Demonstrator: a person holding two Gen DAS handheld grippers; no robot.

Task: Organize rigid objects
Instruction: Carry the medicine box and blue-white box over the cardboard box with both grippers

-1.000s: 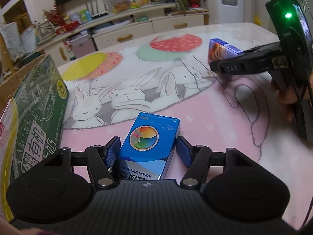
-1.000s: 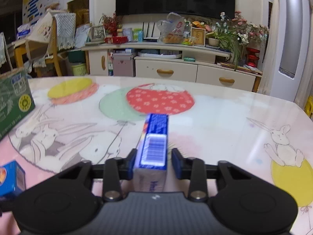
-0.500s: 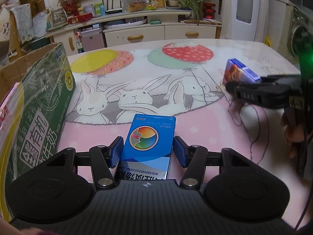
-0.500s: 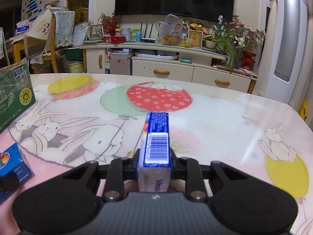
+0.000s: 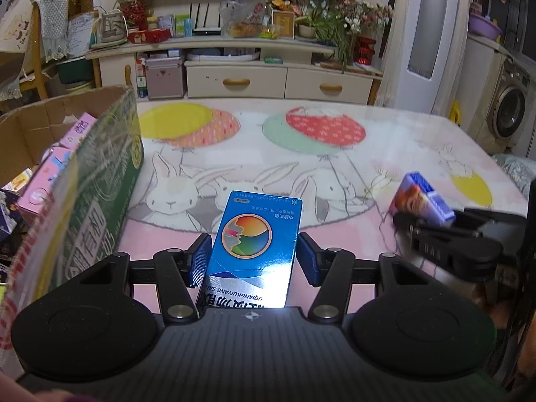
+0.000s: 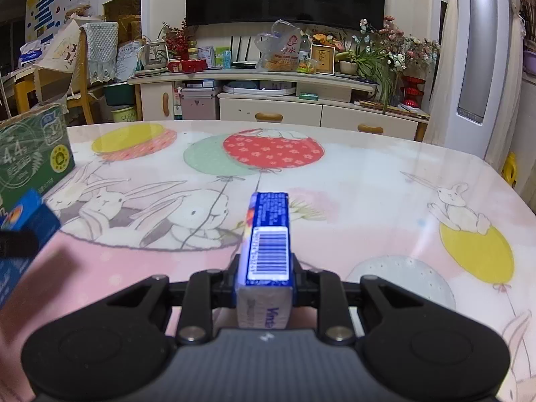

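Two small cartons were in hand at once. The left gripper (image 5: pixel 253 256) had its blue pads closed against the sides of a flat blue cardboard box with a rainbow-coloured disc on its face (image 5: pixel 254 244), its jaws having just drawn in onto it, and the box looked clear of the pink rabbit-print table (image 5: pixel 335 167). The right gripper (image 6: pixel 264 279) was pinched as tight as it went on a narrow dark-blue carton with a barcode on top (image 6: pixel 269 234), which it held on edge, pointing away over the table. At the left edge stood a green-printed open cardboard crate (image 5: pixel 100 181), and inside it lay several pink and pale packets (image 5: pixel 53 171), so part of the sorting seemed done. Judging by this, both boxes had been picked up but neither had reached the crate; carrying them across and setting them in remained. No other loose item showed on the table in either view.
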